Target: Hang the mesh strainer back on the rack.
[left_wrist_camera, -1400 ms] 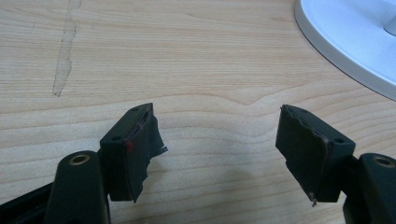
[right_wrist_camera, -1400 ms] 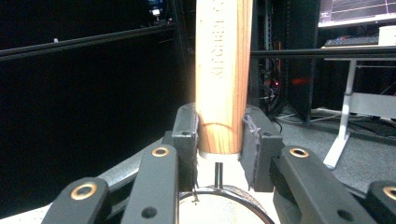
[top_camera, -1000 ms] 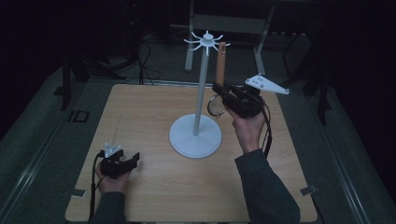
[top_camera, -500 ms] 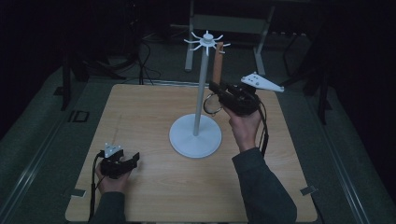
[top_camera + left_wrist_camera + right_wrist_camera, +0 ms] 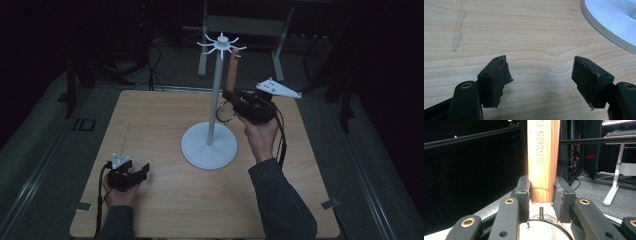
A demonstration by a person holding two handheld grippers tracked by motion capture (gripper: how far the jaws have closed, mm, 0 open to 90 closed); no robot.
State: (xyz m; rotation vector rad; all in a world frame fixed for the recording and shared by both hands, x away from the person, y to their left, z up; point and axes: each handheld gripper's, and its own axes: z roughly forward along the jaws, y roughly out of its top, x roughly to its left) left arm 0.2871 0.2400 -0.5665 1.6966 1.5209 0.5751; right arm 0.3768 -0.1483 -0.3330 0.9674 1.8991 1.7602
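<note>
Right claw (image 5: 541, 202): both jaws are clenched on the lower end of a wooden handle (image 5: 543, 157), which stands upright between the pads and carries the printed word "KITCHEN". Directly beneath the claw, a thin metal stem leaves the handle's base and meets a round wire ring (image 5: 549, 226); what utensil this ring belongs to cannot be told.

In the high view the right claw (image 5: 231, 96) is held in the air by the person's right hand (image 5: 261, 135), with its grey three-cornered plate (image 5: 278, 89) on the side away from the stand. The wooden handle (image 5: 232, 67) rises from the claw to just beside the white spoked head (image 5: 221, 44) of a stand; whether it touches a spoke cannot be told. The stand's pole (image 5: 215, 100) lies just beside the claw, on the person's left of it, and its round white base (image 5: 209, 145) rests on the wooden counter (image 5: 150, 120) below.

Left claw (image 5: 541, 80): the jaws stand wide apart, released, with nothing between them, low over bare counter (image 5: 524, 30). The edge of the white base (image 5: 609, 22) lies ahead and to one side. In the high view the left claw (image 5: 142, 172) sits near the counter's front left corner, well apart from the right claw.
</note>
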